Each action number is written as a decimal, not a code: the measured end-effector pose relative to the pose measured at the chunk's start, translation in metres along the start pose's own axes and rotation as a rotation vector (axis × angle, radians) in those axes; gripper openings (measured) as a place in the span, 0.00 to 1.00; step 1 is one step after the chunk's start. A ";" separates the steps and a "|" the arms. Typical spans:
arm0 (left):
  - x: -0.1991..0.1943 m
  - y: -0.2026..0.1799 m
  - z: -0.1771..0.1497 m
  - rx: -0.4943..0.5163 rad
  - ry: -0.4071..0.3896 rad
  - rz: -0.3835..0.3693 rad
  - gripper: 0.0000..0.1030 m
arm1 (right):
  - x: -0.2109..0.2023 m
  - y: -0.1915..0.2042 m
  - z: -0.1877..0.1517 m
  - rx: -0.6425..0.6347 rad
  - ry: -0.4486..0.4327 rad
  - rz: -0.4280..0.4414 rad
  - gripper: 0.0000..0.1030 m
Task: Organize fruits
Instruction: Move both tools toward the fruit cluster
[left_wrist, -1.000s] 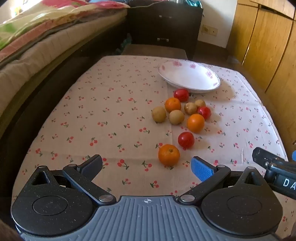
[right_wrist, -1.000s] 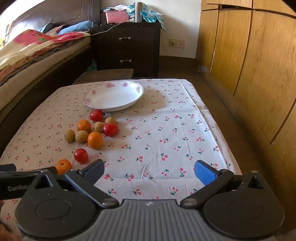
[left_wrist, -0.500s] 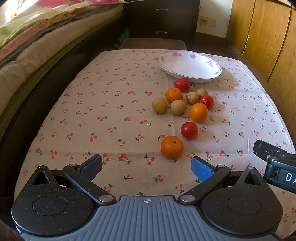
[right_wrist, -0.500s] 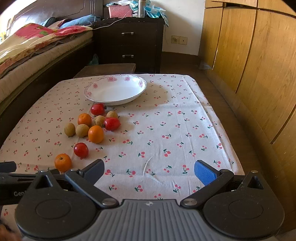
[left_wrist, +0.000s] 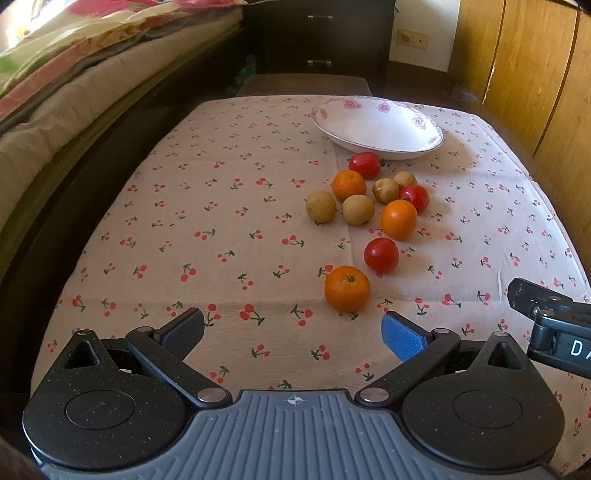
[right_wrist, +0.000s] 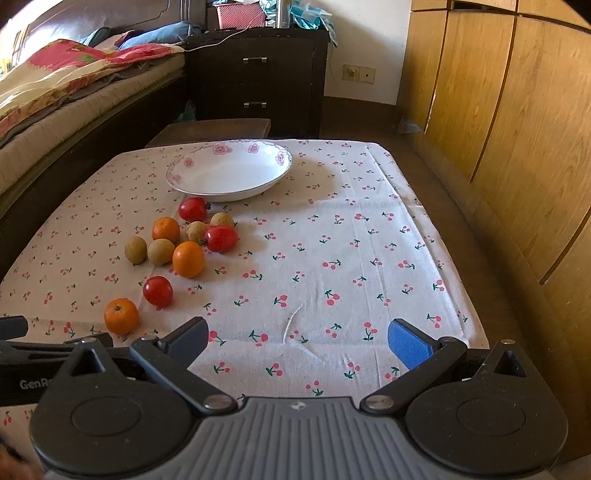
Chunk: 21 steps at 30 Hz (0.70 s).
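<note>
A white floral bowl (left_wrist: 376, 127) (right_wrist: 229, 173) stands empty at the far side of the cherry-print tablecloth (left_wrist: 221, 229). In front of it lie three oranges, three red tomatoes and several small brown fruits. The nearest orange (left_wrist: 347, 288) (right_wrist: 121, 316) sits just beyond my left gripper (left_wrist: 291, 332), which is open and holds nothing. A tomato (left_wrist: 381, 255) (right_wrist: 157, 291) lies behind that orange. My right gripper (right_wrist: 297, 339) is open too, over bare cloth to the right of the fruit. Each gripper's body shows at the edge of the other's view.
A bed with a colourful blanket (right_wrist: 55, 85) runs along the left. A dark chest of drawers (right_wrist: 258, 77) and a low stool (right_wrist: 210, 131) stand behind the table. Wooden cabinet doors (right_wrist: 498, 110) line the right side, close to the table's edge.
Both grippers have pulled back and tilted up a little, so the fruit and bowl sit slightly farther and lower in view. No fruit has moved. Both stay open.
</note>
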<state>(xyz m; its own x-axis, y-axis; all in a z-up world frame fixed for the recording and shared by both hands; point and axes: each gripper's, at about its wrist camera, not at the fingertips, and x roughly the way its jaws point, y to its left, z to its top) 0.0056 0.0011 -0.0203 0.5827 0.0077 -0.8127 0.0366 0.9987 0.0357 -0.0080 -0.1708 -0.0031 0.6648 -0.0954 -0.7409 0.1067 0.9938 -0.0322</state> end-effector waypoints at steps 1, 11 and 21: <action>0.000 0.000 0.000 0.001 -0.002 0.002 1.00 | 0.001 0.000 0.000 -0.001 0.002 0.000 1.00; 0.000 -0.001 0.003 0.026 -0.042 0.000 1.00 | 0.003 -0.003 0.001 -0.004 0.007 0.013 1.00; 0.009 -0.008 0.010 0.064 -0.042 -0.040 0.94 | 0.006 -0.006 0.004 -0.013 0.011 0.035 1.00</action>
<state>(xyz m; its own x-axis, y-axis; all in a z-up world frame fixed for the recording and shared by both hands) 0.0186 -0.0069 -0.0226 0.6133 -0.0355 -0.7891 0.1111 0.9929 0.0417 -0.0021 -0.1779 -0.0044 0.6601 -0.0596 -0.7488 0.0740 0.9972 -0.0142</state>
